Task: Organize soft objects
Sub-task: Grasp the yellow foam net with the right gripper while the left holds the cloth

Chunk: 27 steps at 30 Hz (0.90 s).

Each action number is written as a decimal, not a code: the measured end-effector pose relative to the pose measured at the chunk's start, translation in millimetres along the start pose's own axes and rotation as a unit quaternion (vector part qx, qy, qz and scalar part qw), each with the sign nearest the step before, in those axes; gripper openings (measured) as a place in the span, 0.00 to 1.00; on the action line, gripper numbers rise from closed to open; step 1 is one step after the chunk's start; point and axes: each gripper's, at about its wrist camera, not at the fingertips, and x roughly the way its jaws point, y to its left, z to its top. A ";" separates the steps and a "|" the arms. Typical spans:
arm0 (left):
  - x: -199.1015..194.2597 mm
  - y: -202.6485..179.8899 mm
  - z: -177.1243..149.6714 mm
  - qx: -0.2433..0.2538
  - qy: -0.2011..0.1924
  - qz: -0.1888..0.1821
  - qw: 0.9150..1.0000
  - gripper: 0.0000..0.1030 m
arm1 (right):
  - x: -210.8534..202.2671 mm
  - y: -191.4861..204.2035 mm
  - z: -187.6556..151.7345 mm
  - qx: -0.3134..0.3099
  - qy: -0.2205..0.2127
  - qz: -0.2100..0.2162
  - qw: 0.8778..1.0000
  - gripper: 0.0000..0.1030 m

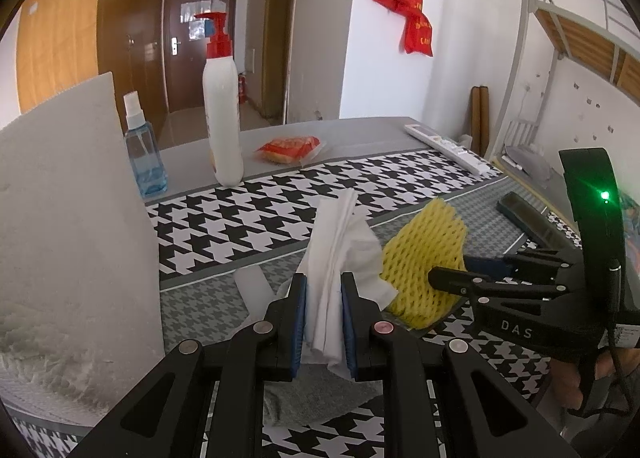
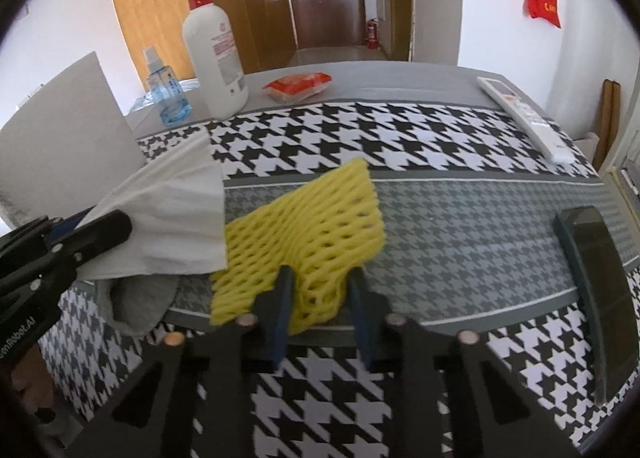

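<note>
Houndstooth cloth covers the desk [image 2: 460,226] under both grippers. White tissue [image 1: 340,258] stands clamped between the left gripper's [image 1: 323,314] pads, raised off the desk. Just to its right, yellow foam netting [image 2: 316,226] is pinched at its near edge in the right gripper [image 2: 320,298].

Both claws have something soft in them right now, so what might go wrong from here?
1. The right claw pinches only the near edge of the yellow foam net; it may tear or slip.
2. The white tissue fans loosely above the left claw and could snag the net beside it.
</note>
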 end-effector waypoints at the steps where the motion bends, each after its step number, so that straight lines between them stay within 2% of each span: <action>1: -0.8 0.4 0.1 -0.001 -0.002 -0.001 1.000 0.17 | -1.8 2.0 0.2 -0.002 -0.004 0.001 1.000 0.22; 9: -10.6 2.5 5.0 -0.011 -0.021 -0.011 1.000 0.17 | -23.4 5.9 -0.2 0.000 -0.033 -0.005 0.999 0.21; 10: -11.9 1.8 5.4 -0.009 -0.024 -0.011 1.000 0.16 | -26.4 6.2 -1.3 0.000 -0.036 -0.005 0.999 0.21; 12: -13.9 -0.4 5.5 -0.005 -0.024 -0.013 1.000 0.07 | -31.5 6.9 -3.8 0.000 -0.039 -0.007 0.999 0.20; 14: -16.0 -2.5 5.1 -0.002 -0.025 -0.014 1.000 0.05 | -36.5 7.1 -6.5 0.000 -0.045 -0.008 0.999 0.20; 21: -28.7 -8.3 6.6 0.005 -0.040 -0.015 0.999 0.04 | -57.4 3.8 -12.2 0.004 -0.065 -0.012 0.998 0.20; 27: -42.8 -9.9 9.6 0.012 -0.058 -0.002 0.998 0.04 | -71.9 2.6 -12.4 0.008 -0.085 -0.012 0.996 0.20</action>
